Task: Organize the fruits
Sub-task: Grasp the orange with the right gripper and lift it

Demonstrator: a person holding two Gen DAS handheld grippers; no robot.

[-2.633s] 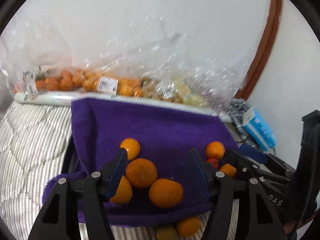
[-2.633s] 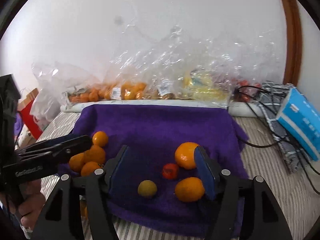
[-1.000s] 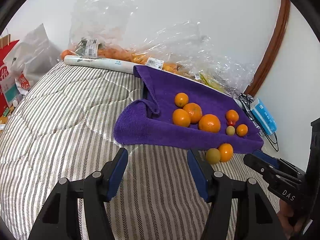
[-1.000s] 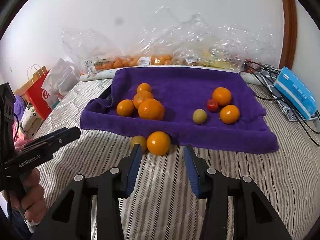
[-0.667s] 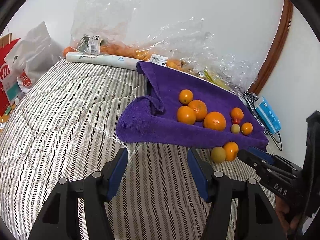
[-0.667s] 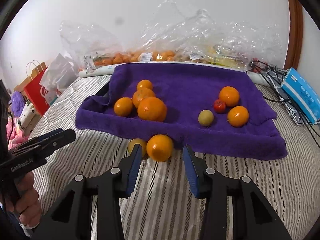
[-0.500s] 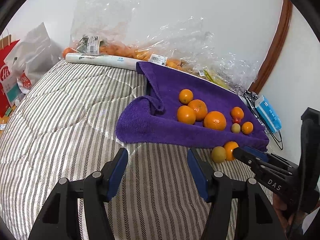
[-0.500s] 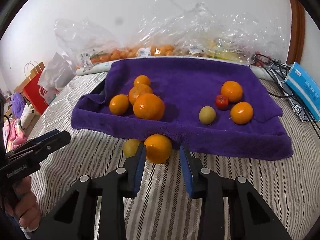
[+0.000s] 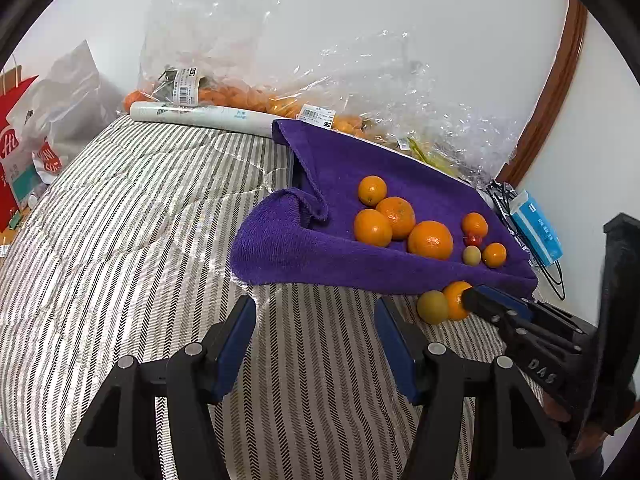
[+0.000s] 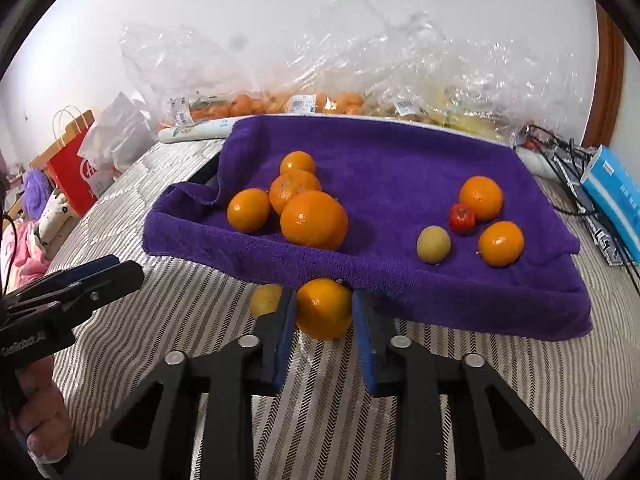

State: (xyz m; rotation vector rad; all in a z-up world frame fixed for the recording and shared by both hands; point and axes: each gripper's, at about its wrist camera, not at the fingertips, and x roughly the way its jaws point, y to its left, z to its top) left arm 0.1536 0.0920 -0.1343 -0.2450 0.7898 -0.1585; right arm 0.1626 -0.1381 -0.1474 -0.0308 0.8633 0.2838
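Note:
A purple towel (image 10: 400, 160) lies on the striped bed cover and bears a cluster of oranges (image 10: 314, 220) at its left. At its right lie two oranges, a small red fruit (image 10: 462, 219) and a yellow-green fruit (image 10: 433, 244). In front of the towel's near edge an orange (image 10: 324, 314) sits between the blue pads of my right gripper (image 10: 323, 298), which is shut on it. A second yellow-green fruit (image 10: 266, 298) touches it on the left. My left gripper (image 9: 314, 312) hangs open over bare bed cover, holding nothing; from there the gripped orange (image 9: 454, 300) shows at the right.
Clear plastic bags of fruit (image 9: 240, 96) and a white roll (image 9: 200, 114) line the wall behind the towel. A blue box (image 10: 612, 184) and cables (image 10: 560, 148) lie at the right. A red paper bag (image 10: 72, 168) stands left of the bed.
My right gripper has slid forward to the orange in front of the towel, and its jaws have closed on it. My left gripper has stayed in place, open.

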